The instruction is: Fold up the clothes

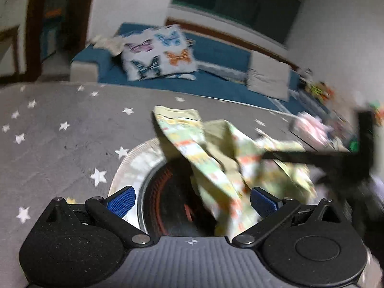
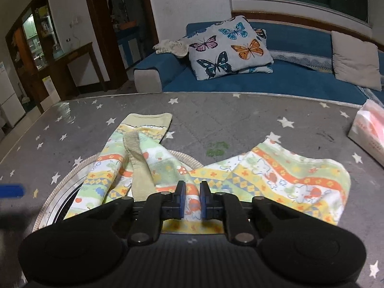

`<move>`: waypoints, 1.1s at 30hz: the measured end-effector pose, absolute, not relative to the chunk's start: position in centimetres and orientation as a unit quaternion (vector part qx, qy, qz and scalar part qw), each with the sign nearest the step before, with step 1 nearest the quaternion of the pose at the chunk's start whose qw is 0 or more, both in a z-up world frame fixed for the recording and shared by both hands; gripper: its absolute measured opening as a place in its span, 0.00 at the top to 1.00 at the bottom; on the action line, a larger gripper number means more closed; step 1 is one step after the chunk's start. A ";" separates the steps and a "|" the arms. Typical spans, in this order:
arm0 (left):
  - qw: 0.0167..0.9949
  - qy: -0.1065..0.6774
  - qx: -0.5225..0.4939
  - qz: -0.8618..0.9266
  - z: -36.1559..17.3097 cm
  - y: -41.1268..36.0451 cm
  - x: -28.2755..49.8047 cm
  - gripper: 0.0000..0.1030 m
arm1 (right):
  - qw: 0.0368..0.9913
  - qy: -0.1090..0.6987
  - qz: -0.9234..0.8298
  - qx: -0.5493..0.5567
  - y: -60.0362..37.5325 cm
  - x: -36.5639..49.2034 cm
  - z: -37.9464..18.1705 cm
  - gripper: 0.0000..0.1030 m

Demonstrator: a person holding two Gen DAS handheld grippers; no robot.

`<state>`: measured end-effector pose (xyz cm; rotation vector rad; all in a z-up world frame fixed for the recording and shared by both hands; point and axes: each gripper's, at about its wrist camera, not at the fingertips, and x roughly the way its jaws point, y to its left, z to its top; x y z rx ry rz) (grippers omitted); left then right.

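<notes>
Right now our garment, a small pair of patterned trousers (image 2: pixel 216 180) in green, yellow and orange bands, lies spread on the grey star-print tabletop (image 2: pixel 216 120), draped partly over a round ribbed-rim plate (image 2: pixel 60 184) at the near left. In the right wrist view its two legs fork away from us: one runs up and to the left, ending in a plain beige cuff (image 2: pixel 148 120) that points toward the far edge of the table, while the other stretches out to the right, so the whole piece forms a wide V. A beige ribbed strip (image 2: pixel 138 158) lies along the left leg.

Our right gripper (image 2: pixel 192 195) sits at the crotch of that V with its blue pads drawn close, a narrow gap between them showing cloth; whether they actually pinch it we cannot tell.

Our left gripper (image 1: pixel 192 199) has its blue pads spread wide apart, released, above the plate's dark centre, with the blurred cloth hanging just beside its right pad.

Further out, a pink tissue pack (image 2: pixel 369 129) rests at the table's right edge. Beyond the table stands a blue sofa (image 2: pixel 264 81) with a butterfly cushion (image 2: pixel 228 48).
</notes>
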<state>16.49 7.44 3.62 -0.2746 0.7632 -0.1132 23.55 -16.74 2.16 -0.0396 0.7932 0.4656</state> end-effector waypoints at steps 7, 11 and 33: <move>0.902 0.401 -0.157 -0.043 1.1 8.0 23.0 0.14 | 0.892 0.374 0.251 -0.028 -15.4 24.3 2.3 0.52; 0.889 0.415 -0.185 -0.048 -0.2 8.3 25.5 0.18 | 0.889 0.378 0.255 -0.032 -14.1 25.5 1.5 0.54; 0.923 0.327 -0.201 -0.018 3.2 12.4 17.5 0.95 | 0.936 0.323 0.134 0.042 -28.5 16.4 6.3 0.97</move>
